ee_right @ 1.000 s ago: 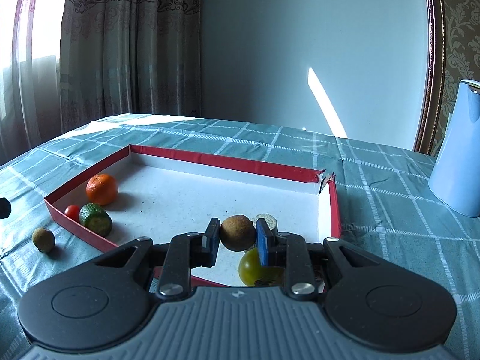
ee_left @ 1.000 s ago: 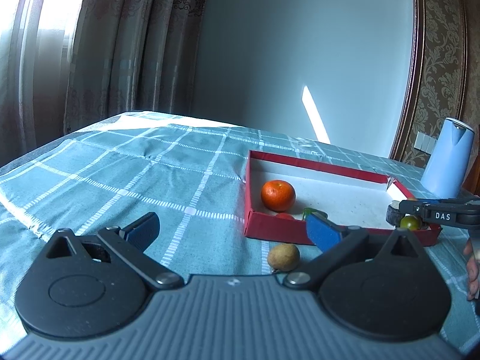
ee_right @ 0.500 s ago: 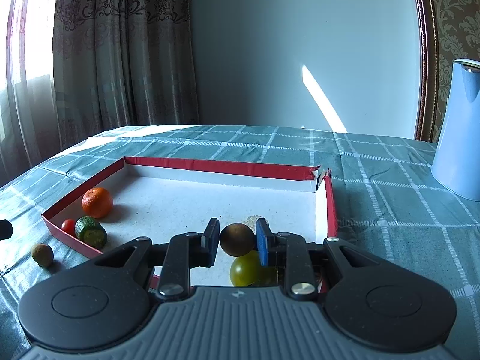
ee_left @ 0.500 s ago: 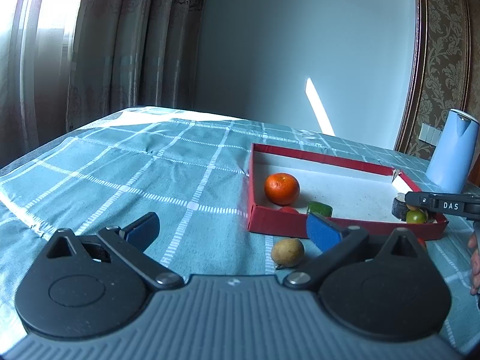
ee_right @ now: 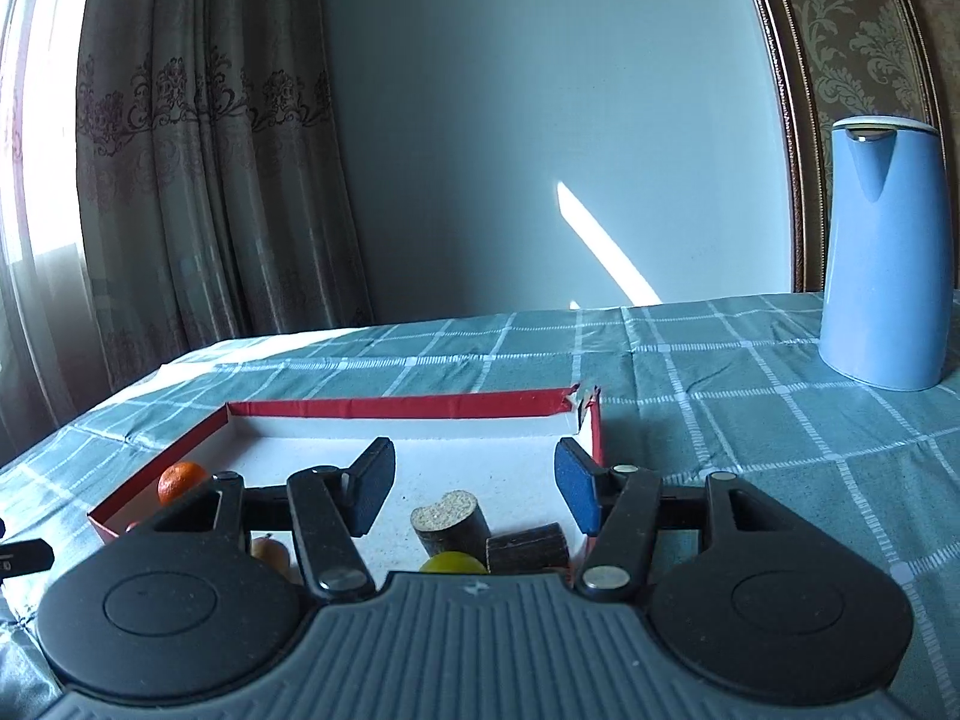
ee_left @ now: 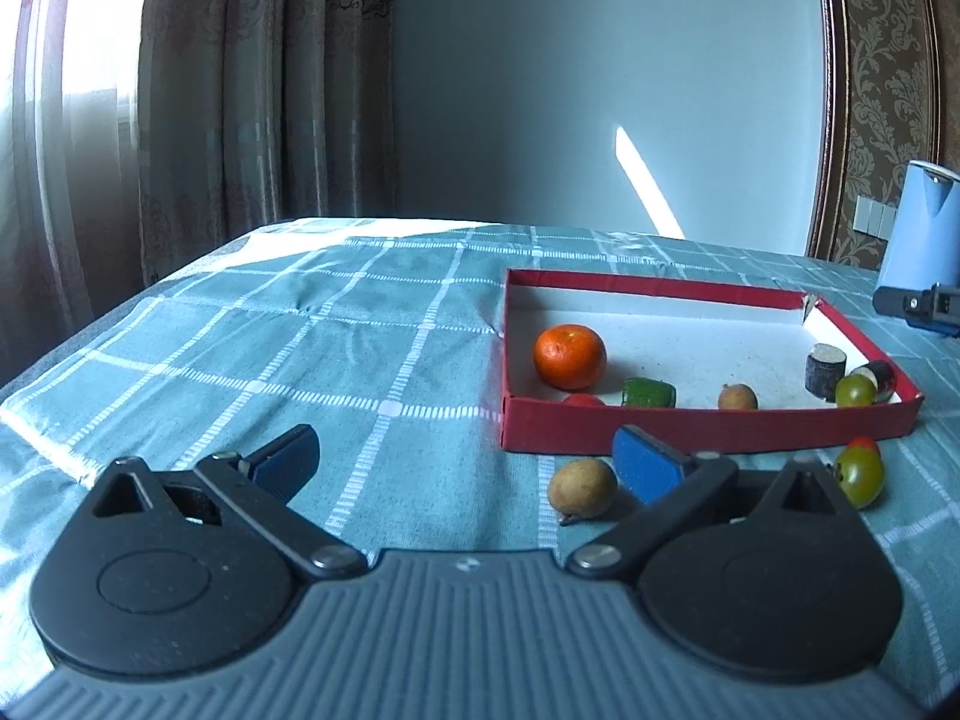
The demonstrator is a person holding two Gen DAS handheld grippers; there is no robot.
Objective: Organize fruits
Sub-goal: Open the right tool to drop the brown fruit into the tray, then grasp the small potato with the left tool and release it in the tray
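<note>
Hovering over the red tray (ee_right: pixel 414 407), your right tongs (ee_right: pixel 474 489) are spread and hold nothing; your left tongs (ee_left: pixel 465 463) gape too, low over the checked worktop (ee_left: pixel 336 360), with a brown fruit (ee_left: pixel 582 487) just beside their right pad, outside the tray by the tangerine (ee_left: pixel 570 356).

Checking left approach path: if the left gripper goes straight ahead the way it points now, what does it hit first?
Probably nothing soon. The left gripper is open, and between its fingers lies only bare checked tablecloth. The brown longan-like fruit and red tray sit right of centre, near the right finger. Depth is unclear.
</note>
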